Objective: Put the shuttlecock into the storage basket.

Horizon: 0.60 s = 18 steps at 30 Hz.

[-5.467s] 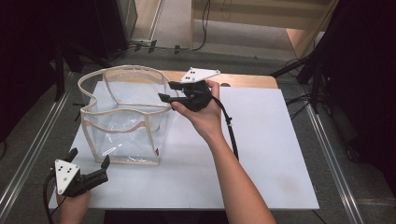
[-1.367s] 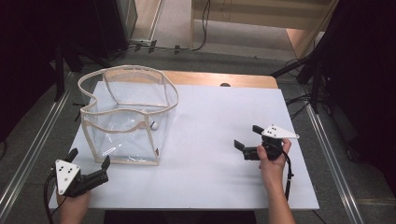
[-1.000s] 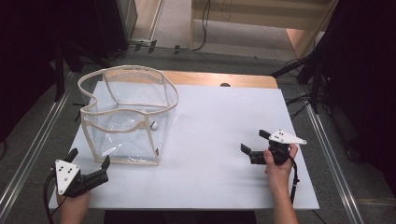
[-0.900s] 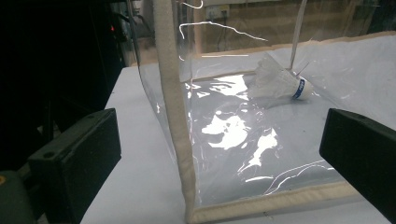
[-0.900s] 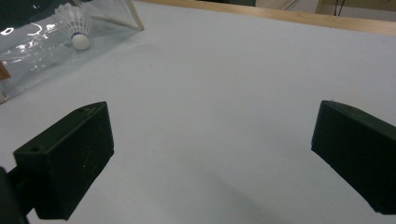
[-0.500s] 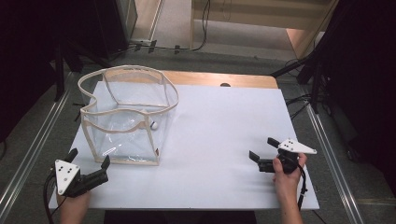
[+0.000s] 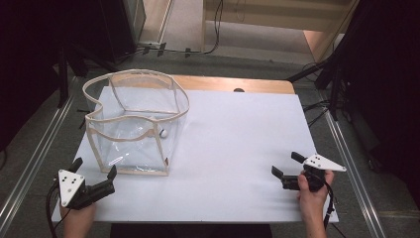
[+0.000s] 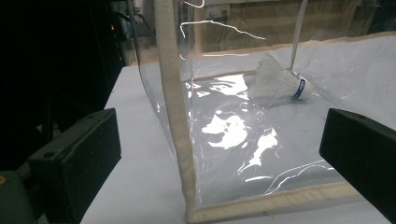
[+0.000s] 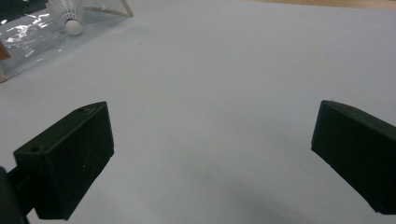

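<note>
A clear plastic container (image 7: 130, 121) with beige trim stands open-topped at the left of the white table (image 7: 237, 139). A white shuttlecock (image 7: 162, 133) lies inside it on its side, near the right wall. My left gripper (image 7: 95, 169) rests open at the front left corner, pointing at the container's near corner seam (image 8: 173, 102); through the clear wall I see the shuttlecock (image 8: 280, 80) with its blue band. My right gripper (image 7: 286, 164) is open and holds nothing near the front right edge. Its view shows bare table between the jaws, and the shuttlecock (image 9: 67, 11) far off.
A strip of wooden tabletop (image 7: 233, 84) shows beyond the white sheet. Dark stands and cables (image 7: 332, 74) flank the table on the right, and metal rails (image 7: 29, 168) run along both sides.
My right gripper has moved from the container's rim back across the table to the front right edge, staying open. The left gripper has not moved.
</note>
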### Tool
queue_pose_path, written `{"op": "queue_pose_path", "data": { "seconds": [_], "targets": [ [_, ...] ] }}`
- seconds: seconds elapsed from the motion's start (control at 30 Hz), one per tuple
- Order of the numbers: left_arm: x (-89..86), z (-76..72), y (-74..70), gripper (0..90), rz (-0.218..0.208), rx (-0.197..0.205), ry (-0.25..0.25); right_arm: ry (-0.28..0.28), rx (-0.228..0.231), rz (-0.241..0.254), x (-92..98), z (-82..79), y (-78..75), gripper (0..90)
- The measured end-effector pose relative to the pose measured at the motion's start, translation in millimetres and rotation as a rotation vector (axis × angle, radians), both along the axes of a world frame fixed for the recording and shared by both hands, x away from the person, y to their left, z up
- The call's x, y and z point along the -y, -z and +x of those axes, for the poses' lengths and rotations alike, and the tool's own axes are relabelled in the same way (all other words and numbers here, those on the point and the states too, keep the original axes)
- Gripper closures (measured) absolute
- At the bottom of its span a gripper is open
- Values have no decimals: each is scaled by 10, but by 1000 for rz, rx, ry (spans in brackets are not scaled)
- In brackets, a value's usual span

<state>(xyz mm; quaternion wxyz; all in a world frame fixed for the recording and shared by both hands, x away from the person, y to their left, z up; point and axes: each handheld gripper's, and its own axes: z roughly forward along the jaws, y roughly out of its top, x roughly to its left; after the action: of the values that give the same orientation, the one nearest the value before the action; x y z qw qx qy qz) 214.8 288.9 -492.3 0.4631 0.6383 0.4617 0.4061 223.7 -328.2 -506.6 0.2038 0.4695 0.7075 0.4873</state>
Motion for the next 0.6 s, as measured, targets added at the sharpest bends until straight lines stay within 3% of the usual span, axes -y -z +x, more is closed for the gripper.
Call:
{"op": "queue_pose_path", "data": {
  "seconds": [0.27, 0.4, 0.6],
  "targets": [
    [-7, 7, -2, 0, -6, -2, 1, -1, 21, 31, 85, -93, 33, 0],
    [-8, 9, -2, 0, -5, -3, 1, 2, 22, 11, 97, -123, 25, 0],
    [-18, 14, -4, 0, -13, -6, 3, 29, 48, 37, 180, -190, 17, 0]
  ]
}}
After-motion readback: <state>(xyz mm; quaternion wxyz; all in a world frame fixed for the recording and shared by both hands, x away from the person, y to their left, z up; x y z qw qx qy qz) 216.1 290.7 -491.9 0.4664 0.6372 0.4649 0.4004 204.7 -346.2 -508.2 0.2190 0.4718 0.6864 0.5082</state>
